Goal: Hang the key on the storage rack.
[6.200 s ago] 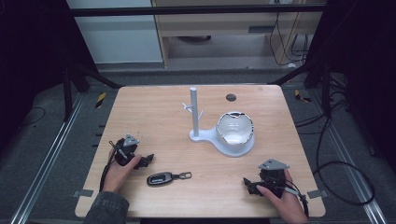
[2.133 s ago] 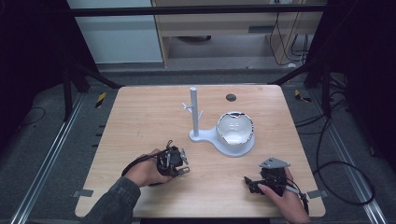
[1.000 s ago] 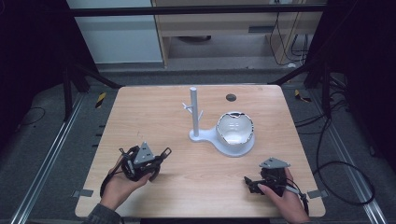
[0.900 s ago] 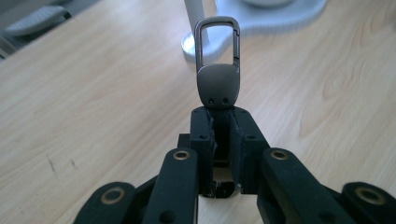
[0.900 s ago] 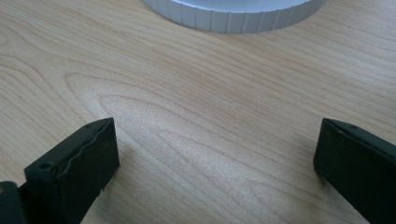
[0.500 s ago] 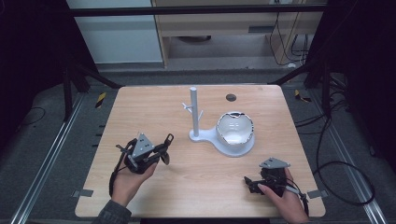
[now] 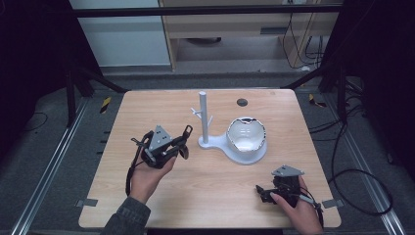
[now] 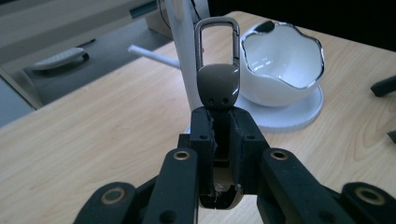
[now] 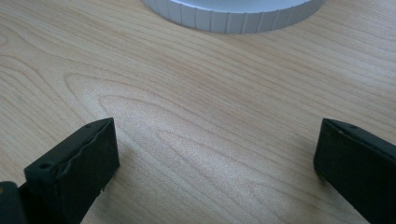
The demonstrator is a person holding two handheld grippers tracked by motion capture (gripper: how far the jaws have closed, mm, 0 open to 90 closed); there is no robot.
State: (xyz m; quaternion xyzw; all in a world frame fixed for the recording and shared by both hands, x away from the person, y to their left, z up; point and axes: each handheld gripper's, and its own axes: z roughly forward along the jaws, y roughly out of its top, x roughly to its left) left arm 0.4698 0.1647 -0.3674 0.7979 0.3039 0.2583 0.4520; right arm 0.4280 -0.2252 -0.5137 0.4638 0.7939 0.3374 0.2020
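L gripper (image 8: 219,133) clamps a dark grey key fob with a metal carabiner clip (image 8: 217,70), clip end sticking out past its jaws. Just ahead: white pegged post (image 8: 183,51) w/ white scalloped bowl (image 8: 280,65). R gripper (image 9: 215,154) sits low over the light wood table (image 9: 196,112), jaws wide apart.

Ahead of your left gripper (image 7: 182,141) the white post (image 7: 203,117) and its bowl (image 7: 246,135) block the table's (image 7: 161,105) middle. Bare wood lies open between your hands, and before your right gripper (image 7: 262,191).
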